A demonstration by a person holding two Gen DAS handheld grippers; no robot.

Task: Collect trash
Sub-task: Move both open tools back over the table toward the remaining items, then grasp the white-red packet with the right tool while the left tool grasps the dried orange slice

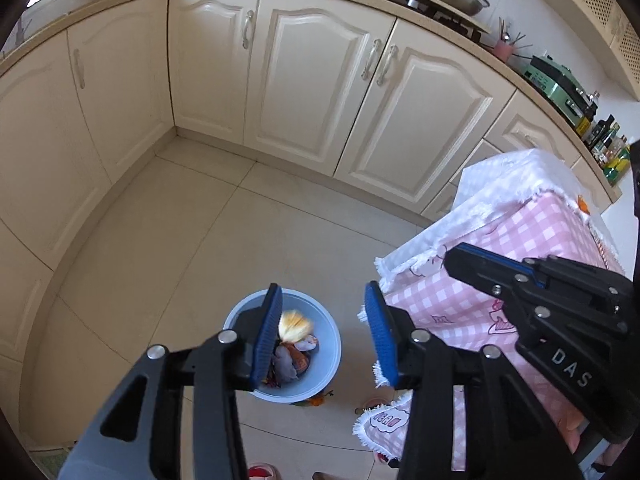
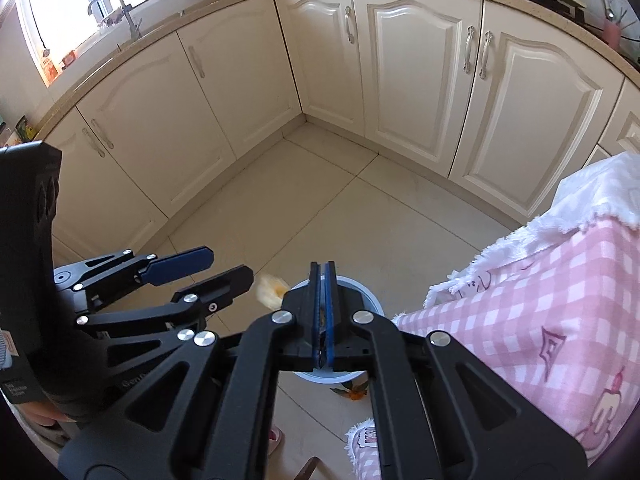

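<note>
Left wrist: left gripper [image 1: 326, 332] spread above bin [image 1: 324, 376]; right gripper [image 2: 324, 312] pressed together, contents unclear.

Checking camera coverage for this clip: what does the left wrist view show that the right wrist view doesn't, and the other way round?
Only the left wrist view looks into the blue trash bin: wrappers and a blurred yellow-white scrap lie in or above it. It also shows a green appliance and bottles on the counter, and the left gripper open.

Only the right wrist view shows the faucet under the window, and the right gripper with its pads together.

Both share the cream cabinets, tiled floor, pink checked cloth, bin and scrap.
</note>
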